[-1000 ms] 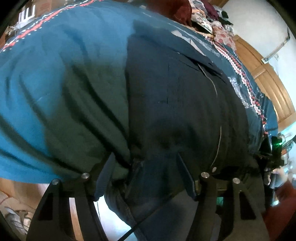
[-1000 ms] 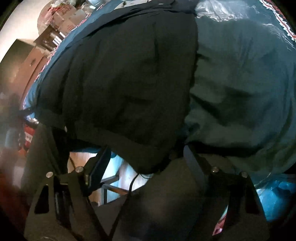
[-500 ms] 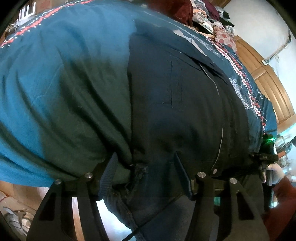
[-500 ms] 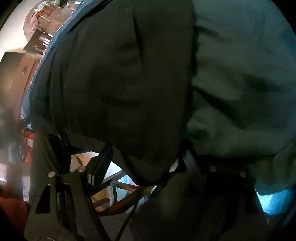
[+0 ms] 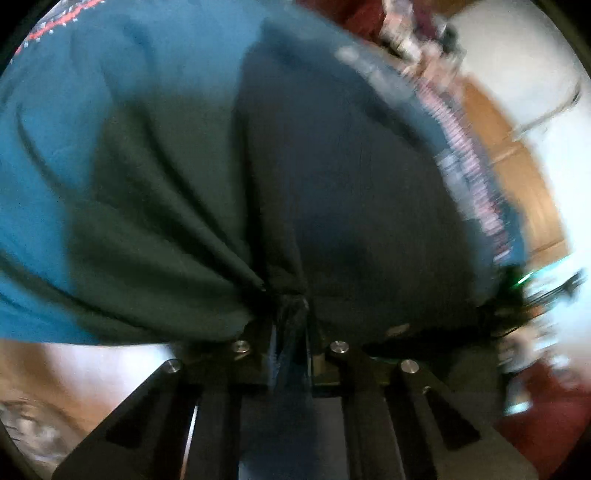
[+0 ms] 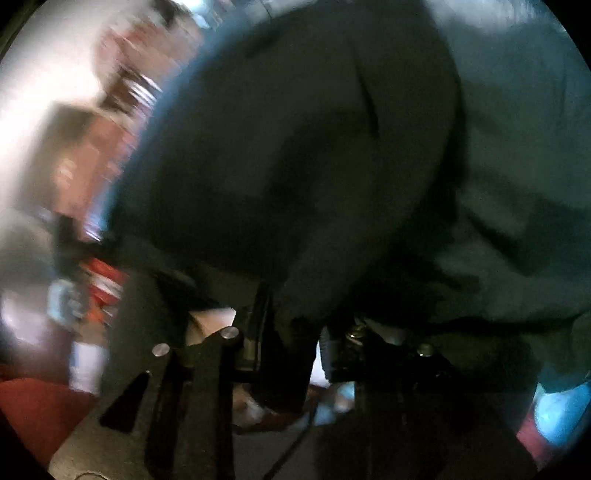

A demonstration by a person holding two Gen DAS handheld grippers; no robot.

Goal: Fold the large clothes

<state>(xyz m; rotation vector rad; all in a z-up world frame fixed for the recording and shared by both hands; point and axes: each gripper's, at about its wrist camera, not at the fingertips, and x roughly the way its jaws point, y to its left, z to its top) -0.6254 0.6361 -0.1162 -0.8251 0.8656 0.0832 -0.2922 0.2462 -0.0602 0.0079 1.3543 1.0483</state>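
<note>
A dark navy garment (image 5: 351, 177) lies spread over a teal bedspread (image 5: 122, 96), its near edge hanging off the bed. My left gripper (image 5: 290, 314) is shut on that near edge, and the cloth bunches into folds between its fingers. In the right wrist view the same dark garment (image 6: 295, 147) fills most of the frame. My right gripper (image 6: 295, 328) is shut on its lower edge, with fabric pinched between the narrow-set fingers. Both views are blurred by motion.
The teal bedspread has a red and white patterned border (image 5: 476, 177). A wooden bed frame or cabinet (image 5: 517, 155) and a white wall stand at the right. Piled clothes (image 5: 406, 29) lie at the far end of the bed. Blurred furniture (image 6: 92, 147) shows left.
Both grippers, open half a second ago, have closed on the garment's near edge. The cloth now gathers into folds at the left gripper. Both views have become blurred with motion.
</note>
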